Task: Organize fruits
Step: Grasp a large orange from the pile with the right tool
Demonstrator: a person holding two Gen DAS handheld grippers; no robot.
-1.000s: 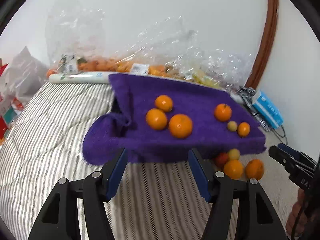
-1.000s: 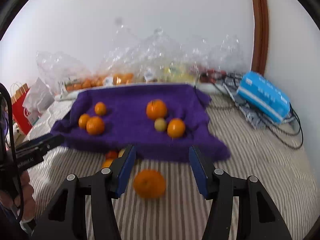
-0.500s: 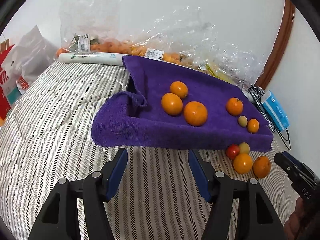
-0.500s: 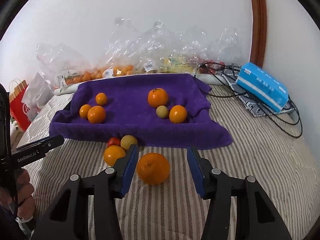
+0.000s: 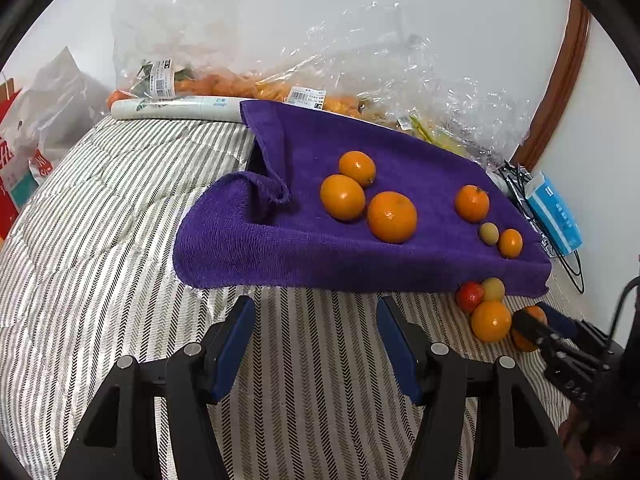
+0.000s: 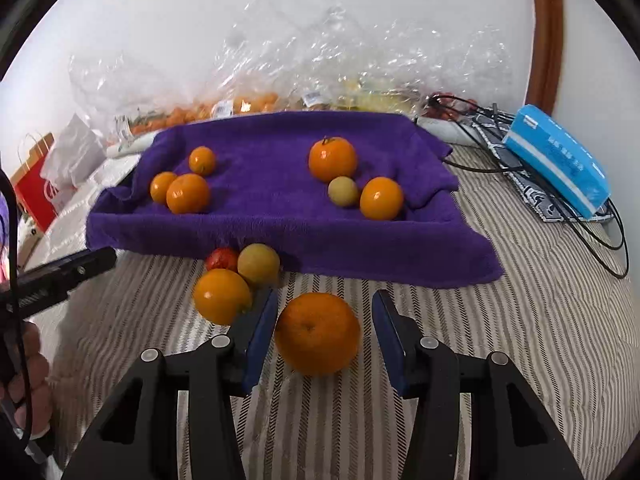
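A striped quilt point(image 6: 520, 340) carries a purple towel point(image 6: 264, 196) with six fruits lying on it. Just in front of the towel, the right gripper point(image 6: 324, 320) stands open around a large orange point(image 6: 317, 333), its fingers not touching it. Left of that orange sit three smaller fruits point(image 6: 236, 280). The left gripper point(image 5: 316, 332) hangs open and empty before the towel's front edge.

Both tools point(image 5: 316, 344) point(image 6: 324, 336) wide open
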